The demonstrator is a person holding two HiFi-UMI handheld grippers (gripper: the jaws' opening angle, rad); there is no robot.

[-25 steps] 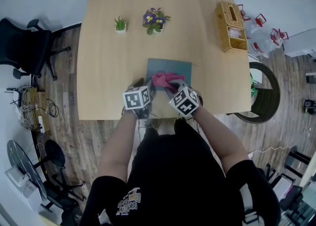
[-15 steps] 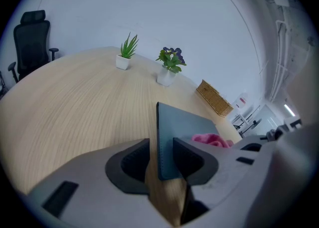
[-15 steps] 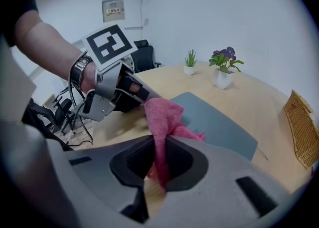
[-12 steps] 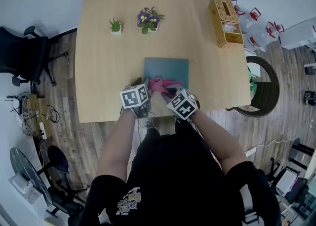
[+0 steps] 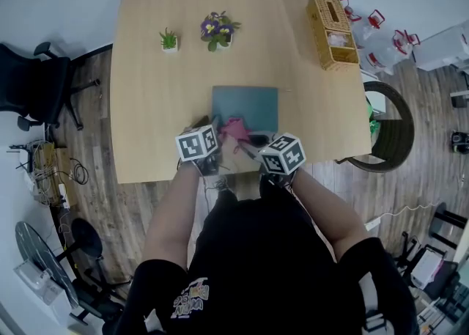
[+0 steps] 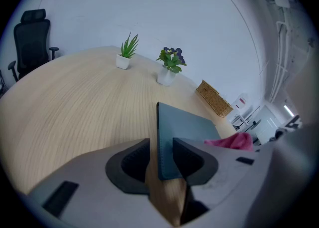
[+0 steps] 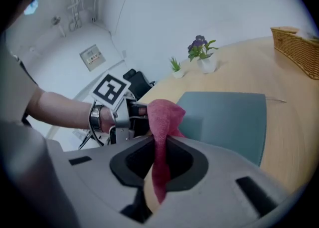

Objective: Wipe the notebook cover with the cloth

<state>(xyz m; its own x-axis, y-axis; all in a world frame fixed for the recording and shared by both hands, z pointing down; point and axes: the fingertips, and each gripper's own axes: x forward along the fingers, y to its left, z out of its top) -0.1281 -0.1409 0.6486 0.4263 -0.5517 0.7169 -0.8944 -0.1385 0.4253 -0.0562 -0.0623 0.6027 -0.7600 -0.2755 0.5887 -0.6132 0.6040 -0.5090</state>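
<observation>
A teal notebook (image 5: pixel 245 108) lies flat near the table's front edge. My left gripper (image 5: pixel 208 125) sits at its near left corner (image 6: pixel 172 137). Its jaws have just been closing a little. The corner lies between them, wood shows beside the left finger (image 6: pixel 134 159), and nothing is pinched. My right gripper (image 5: pixel 255 139) is shut on a pink cloth (image 5: pixel 234 129). The cloth (image 7: pixel 162 122) bunches up from between the jaws over the notebook's (image 7: pixel 224 119) near left part. The right gripper view also shows my left gripper (image 7: pixel 127 117) just beyond the cloth.
A small green plant (image 5: pixel 168 39), a purple flower pot (image 5: pixel 218 29) and a wicker basket (image 5: pixel 333 31) stand at the far side of the table (image 5: pixel 161 106). A black office chair (image 5: pixel 33 84) is left of it and a round wicker seat (image 5: pixel 388 132) is to the right.
My right gripper has rolled and drawn slightly toward the table's near edge, and the cloth has bunched toward the notebook's near left corner. The left gripper has stayed put.
</observation>
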